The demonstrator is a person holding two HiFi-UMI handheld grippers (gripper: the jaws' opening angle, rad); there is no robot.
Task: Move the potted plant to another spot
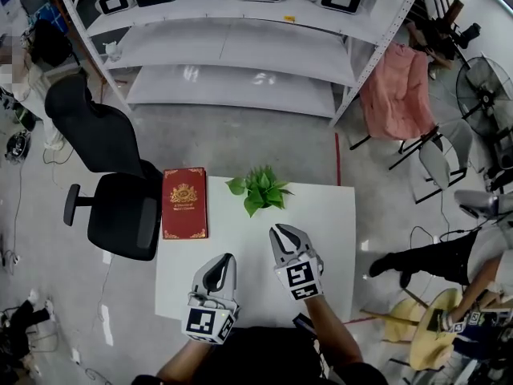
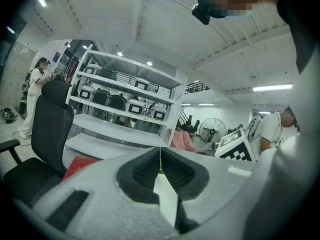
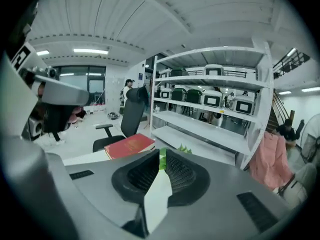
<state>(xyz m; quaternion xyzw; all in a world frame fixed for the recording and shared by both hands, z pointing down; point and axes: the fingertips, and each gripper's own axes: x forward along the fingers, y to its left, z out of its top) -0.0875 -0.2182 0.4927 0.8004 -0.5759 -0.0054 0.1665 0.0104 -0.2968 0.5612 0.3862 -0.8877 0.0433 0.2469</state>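
Observation:
The potted plant [image 1: 259, 189], small with green leaves, stands near the back edge of the white table [image 1: 329, 239]. My right gripper [image 1: 282, 230] hovers just in front of it, pointing at it, jaws shut on nothing. My left gripper [image 1: 226, 258] is lower and to the left, over the table's middle, also shut and empty. In the right gripper view the plant's leaves [image 3: 184, 148] peek over the closed jaws of the right gripper [image 3: 162, 154]. The left gripper view shows the left gripper [image 2: 160, 151] with its pads together, and they hide most of the plant.
A red book [image 1: 184, 203] lies at the table's back left corner. A black office chair [image 1: 120, 207] stands to the left of the table. White shelving [image 1: 240, 46] runs behind it. A chair draped in pink cloth [image 1: 397, 95], a fan [image 1: 485, 87] and a person [image 1: 449, 255] are to the right.

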